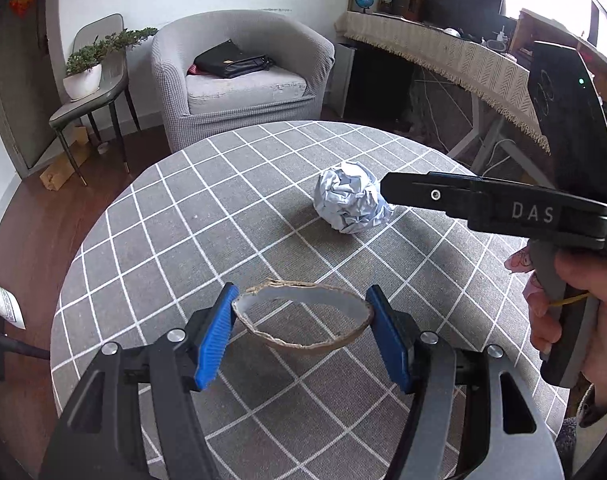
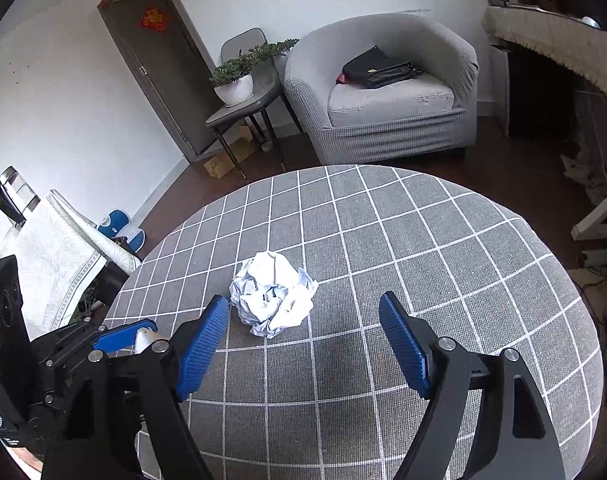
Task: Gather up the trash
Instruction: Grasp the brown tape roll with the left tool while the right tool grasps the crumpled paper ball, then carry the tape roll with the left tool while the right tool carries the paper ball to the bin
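Note:
My left gripper [image 1: 301,334] is shut on a torn cardboard ring [image 1: 303,316], its blue pads pressing both sides, held just above the round table [image 1: 175,240]. A crumpled white paper ball [image 1: 353,202] lies on the table beyond it. My right gripper [image 2: 303,344] is open and empty, its pads hovering just short of the paper ball [image 2: 273,294], which sits between and slightly ahead of them, nearer the left pad. The right gripper's body [image 1: 495,208] shows in the left wrist view beside the ball. The left gripper [image 2: 123,336] shows at the lower left of the right wrist view.
The table has a grey checked cloth [image 2: 423,280]. A grey armchair [image 2: 383,92] with a black bag [image 2: 377,68] stands beyond it. A chair with a potted plant [image 2: 235,80] is to its left. A cloth-covered desk [image 1: 443,48] is at the right.

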{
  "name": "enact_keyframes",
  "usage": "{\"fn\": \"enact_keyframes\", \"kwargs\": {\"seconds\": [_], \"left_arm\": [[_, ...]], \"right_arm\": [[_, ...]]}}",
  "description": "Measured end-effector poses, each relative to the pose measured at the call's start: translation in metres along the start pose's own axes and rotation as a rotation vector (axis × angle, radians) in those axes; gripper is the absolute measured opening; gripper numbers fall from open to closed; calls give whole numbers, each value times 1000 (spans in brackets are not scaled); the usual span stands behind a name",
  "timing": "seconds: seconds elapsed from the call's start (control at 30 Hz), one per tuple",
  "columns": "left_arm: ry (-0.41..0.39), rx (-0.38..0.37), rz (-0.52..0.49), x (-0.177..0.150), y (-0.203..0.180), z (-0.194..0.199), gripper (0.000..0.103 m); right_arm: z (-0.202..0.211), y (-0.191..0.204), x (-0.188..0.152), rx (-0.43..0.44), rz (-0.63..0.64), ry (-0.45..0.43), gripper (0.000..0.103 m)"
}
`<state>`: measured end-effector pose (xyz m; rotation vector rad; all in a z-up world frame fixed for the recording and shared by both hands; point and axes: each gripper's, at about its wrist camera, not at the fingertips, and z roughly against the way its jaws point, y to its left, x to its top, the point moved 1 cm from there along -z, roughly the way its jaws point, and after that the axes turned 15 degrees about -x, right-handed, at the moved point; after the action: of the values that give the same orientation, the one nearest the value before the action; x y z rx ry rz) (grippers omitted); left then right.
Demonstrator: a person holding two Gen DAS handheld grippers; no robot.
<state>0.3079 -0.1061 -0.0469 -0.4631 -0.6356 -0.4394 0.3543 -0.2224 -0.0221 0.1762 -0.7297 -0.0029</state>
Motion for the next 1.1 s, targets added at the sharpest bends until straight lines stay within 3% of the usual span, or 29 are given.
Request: {"fn": "enact_keyframes", "kwargs": {"seconds": [0.6,0.67,0.83,1.1], "left_arm": [[-97,-16,118,-29,35,45,68],[-99,-15,128,-32,40,48,68],[-118,-5,160,-38,54,61,68],[-140,16,182,-51,62,91,68]], "right_arm": [[-20,54,-5,-161,250,-13,78],[-23,59,-5,-182,274,-12,74],[-26,69,-4,-187,283,-11,52],[-16,96,-10,-194,318,-33,49]]}}
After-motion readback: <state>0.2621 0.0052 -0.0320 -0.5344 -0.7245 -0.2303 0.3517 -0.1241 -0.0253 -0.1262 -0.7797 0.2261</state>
